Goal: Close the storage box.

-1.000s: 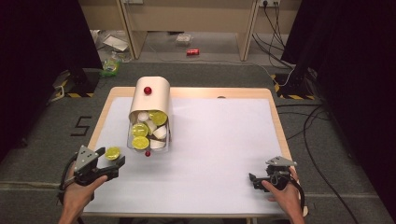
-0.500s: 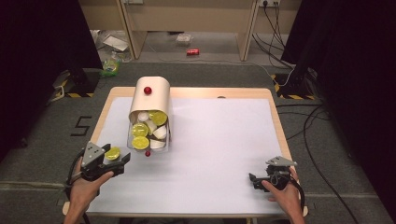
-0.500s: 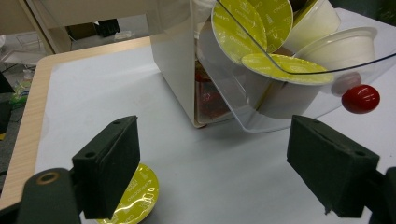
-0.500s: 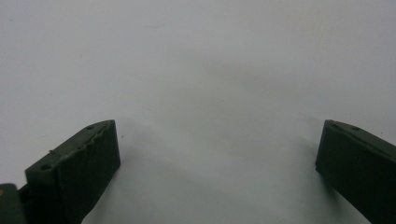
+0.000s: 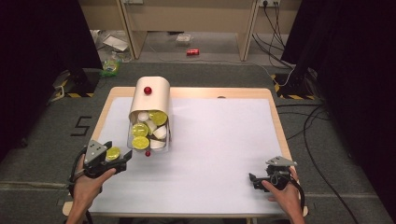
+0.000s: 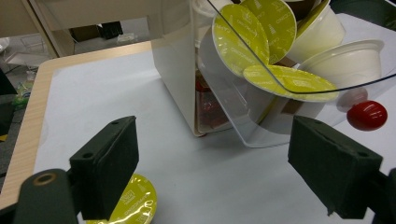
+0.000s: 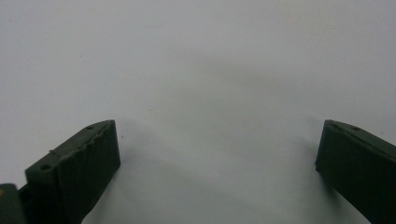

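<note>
Landmark: the capsule dispenser (image 5: 149, 112), lying tipped over on the white table (image 5: 219, 154), mouth toward the person.

Room: right of the dispenser the table is bare out to the right edge; the dispenser sits near the left rear, with wood rim showing behind and to its left.

Left hand-held gripper (image 5: 122, 159) is just front-left of the dispenser mouth, jaws spread wide, gripping nothing. The loose yellow-lid capsule (image 6: 133, 203) lies flat on the table, foil lid up, right at the left jaw in the left gripper view, partly hidden behind it; no clear long axis, a round disc.

A red ball (image 6: 367, 115) rests on the table at the dispenser's mouth.

Right hand-held gripper (image 5: 254, 179) sits well apart, far front-right of the dispenser, jaws apart over bare table.
</note>
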Tool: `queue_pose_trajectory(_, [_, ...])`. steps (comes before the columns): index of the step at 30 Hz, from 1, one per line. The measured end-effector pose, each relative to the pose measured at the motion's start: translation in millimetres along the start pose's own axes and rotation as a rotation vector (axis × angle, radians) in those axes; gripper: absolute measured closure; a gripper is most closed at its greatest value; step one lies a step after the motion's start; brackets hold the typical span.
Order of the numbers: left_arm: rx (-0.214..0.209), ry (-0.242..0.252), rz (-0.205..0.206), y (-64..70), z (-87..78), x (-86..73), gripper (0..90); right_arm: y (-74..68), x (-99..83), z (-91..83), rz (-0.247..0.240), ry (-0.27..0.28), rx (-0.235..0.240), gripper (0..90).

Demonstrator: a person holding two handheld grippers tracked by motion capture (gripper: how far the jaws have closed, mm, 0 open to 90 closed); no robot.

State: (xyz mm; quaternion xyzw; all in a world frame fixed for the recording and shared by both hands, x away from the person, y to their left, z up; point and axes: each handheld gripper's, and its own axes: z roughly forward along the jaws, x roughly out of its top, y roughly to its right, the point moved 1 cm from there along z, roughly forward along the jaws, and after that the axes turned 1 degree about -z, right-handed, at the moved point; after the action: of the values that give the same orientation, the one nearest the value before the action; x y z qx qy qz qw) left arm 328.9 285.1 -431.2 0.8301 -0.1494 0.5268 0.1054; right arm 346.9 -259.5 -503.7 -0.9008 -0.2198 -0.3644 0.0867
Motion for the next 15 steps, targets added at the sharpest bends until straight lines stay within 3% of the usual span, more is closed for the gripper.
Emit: queue_pose_trajectory(15, [0.022, 0.005, -0.016, 0.0, -0.8, 2.9, 11.8, 0.0, 0.1, 0.0, 0.001, 0.000, 0.001, 0.3])
